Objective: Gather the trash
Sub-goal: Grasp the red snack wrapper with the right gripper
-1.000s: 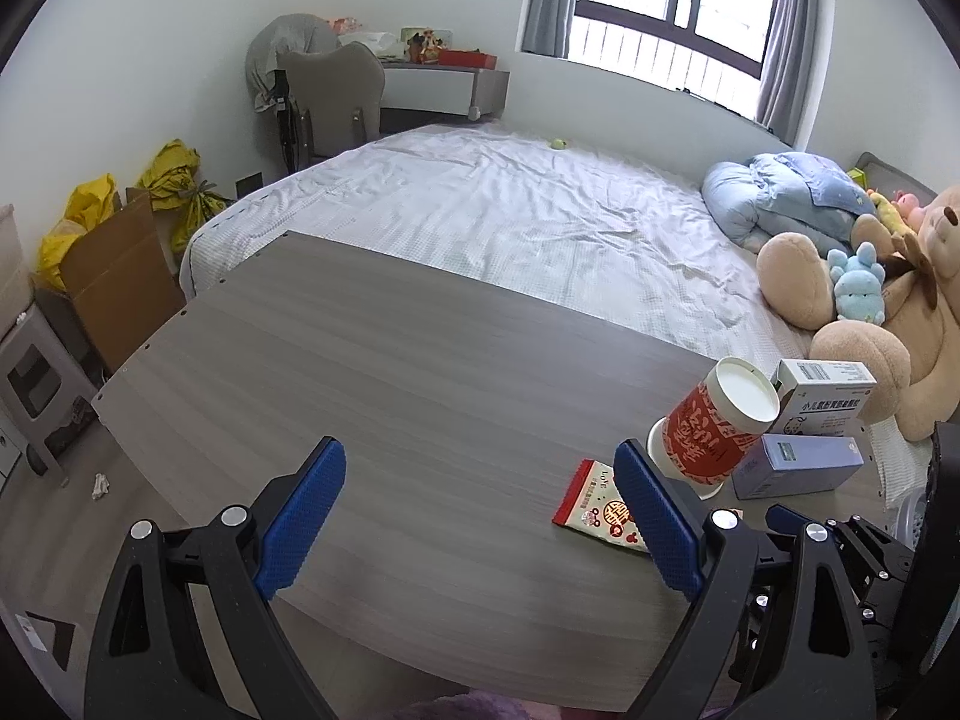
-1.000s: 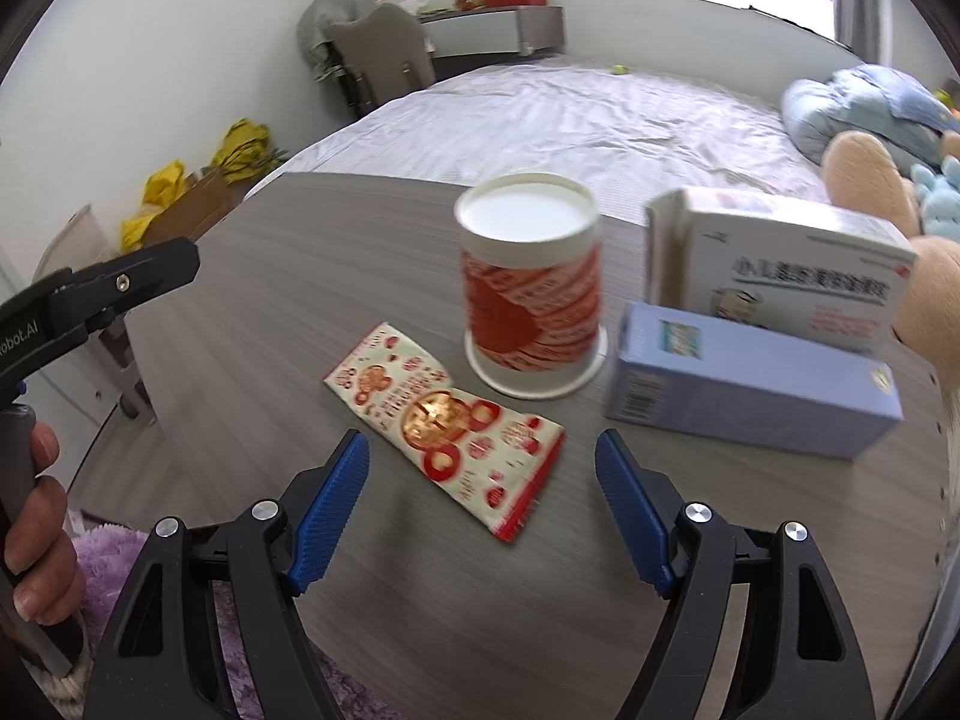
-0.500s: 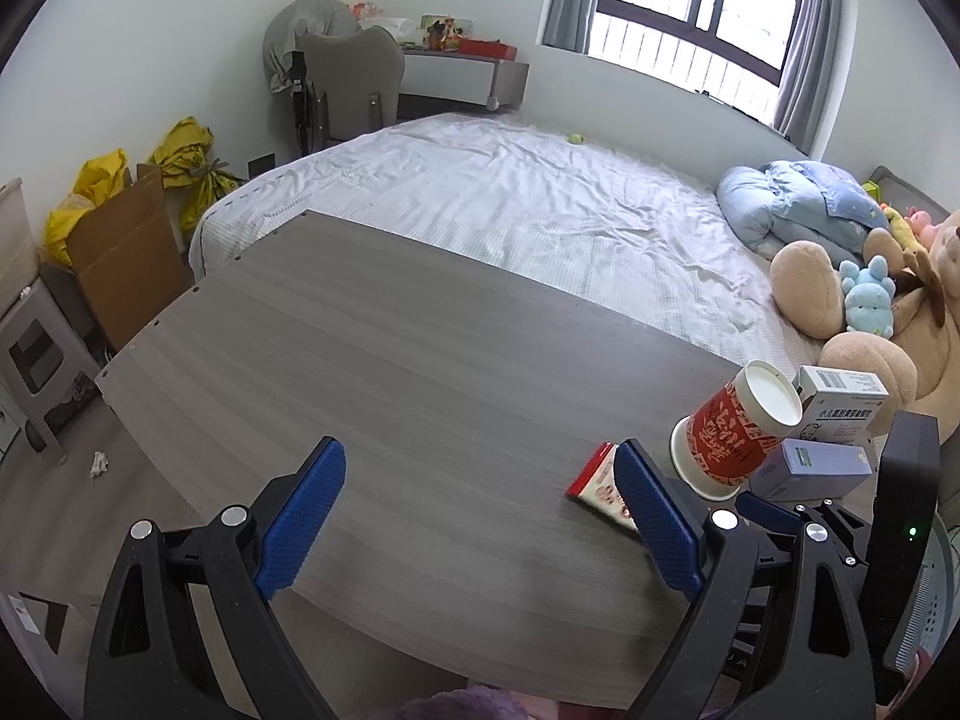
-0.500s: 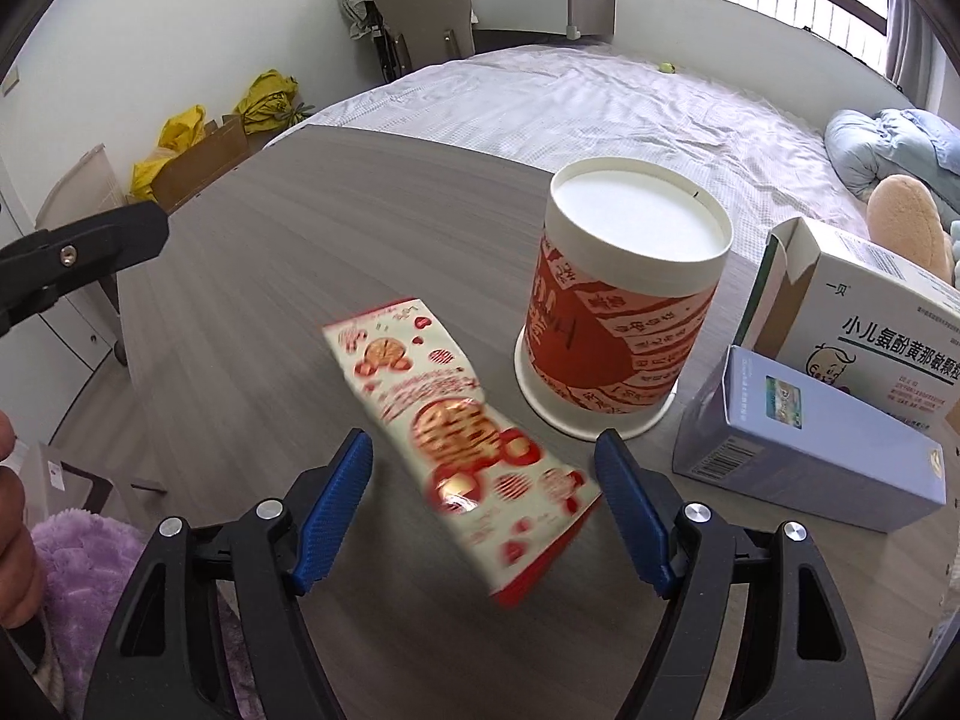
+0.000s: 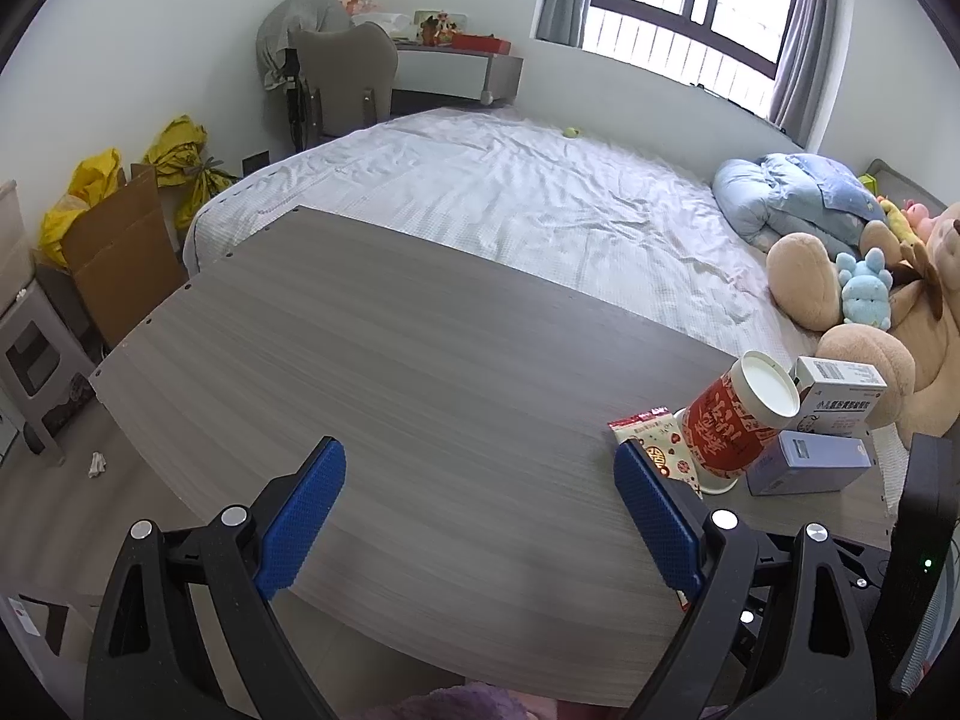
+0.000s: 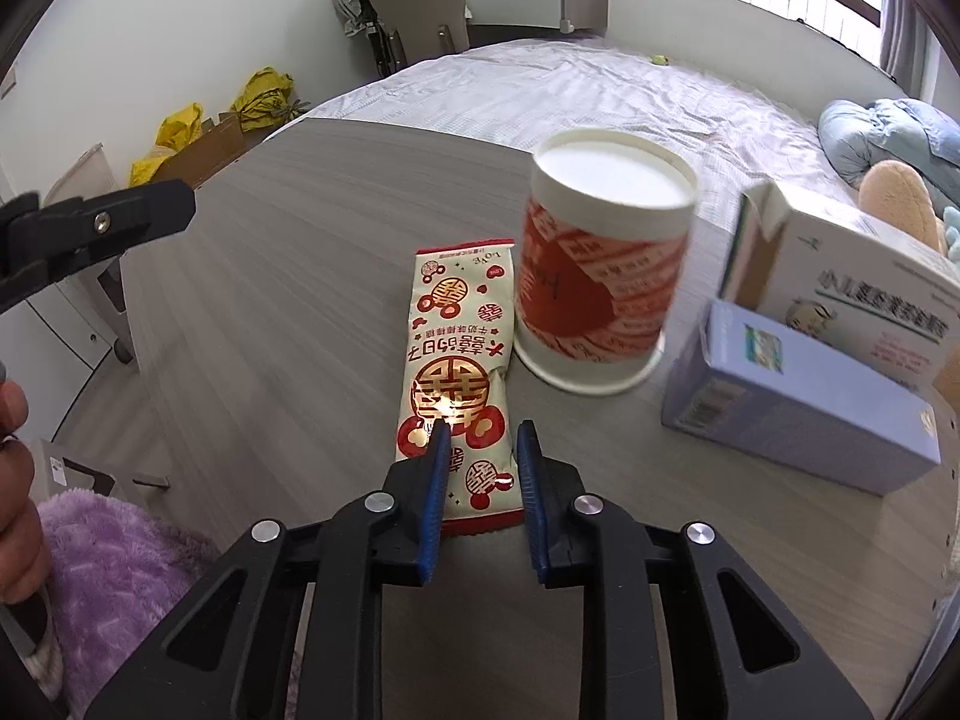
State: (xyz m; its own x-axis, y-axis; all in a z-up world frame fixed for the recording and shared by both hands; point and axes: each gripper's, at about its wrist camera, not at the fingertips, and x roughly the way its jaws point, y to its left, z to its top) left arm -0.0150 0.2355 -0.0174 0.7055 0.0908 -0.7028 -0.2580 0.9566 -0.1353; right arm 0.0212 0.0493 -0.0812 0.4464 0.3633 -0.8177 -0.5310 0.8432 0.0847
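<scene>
A red-and-cream snack wrapper [image 6: 459, 360] lies on the grey wooden table [image 6: 288, 300], pointing straight away from my right gripper [image 6: 483, 432]. The jaws are closing, and their blue pads touch the wrapper's near end on both sides. Just right of the wrapper stands a red-and-white paper cup [image 6: 600, 276]. In the left wrist view the wrapper [image 5: 645, 429] leans by the cup [image 5: 738, 414] at the table's right end. My left gripper [image 5: 480, 456] hangs open over bare table with nothing between its fingers.
A pale blue box [image 6: 798, 396] and a white medicine box [image 6: 840, 282] sit right of the cup. A bed [image 5: 540, 210] with plush toys [image 5: 864, 294] lies behind the table. Cardboard and yellow bags [image 5: 102, 222] stand at the left wall. A purple fleece sleeve [image 6: 108, 546] shows below.
The right jaws went from wide apart to narrow around the wrapper's near end. The wrapper turned from slanting to lying in line with the gripper. The left gripper stayed open and in place.
</scene>
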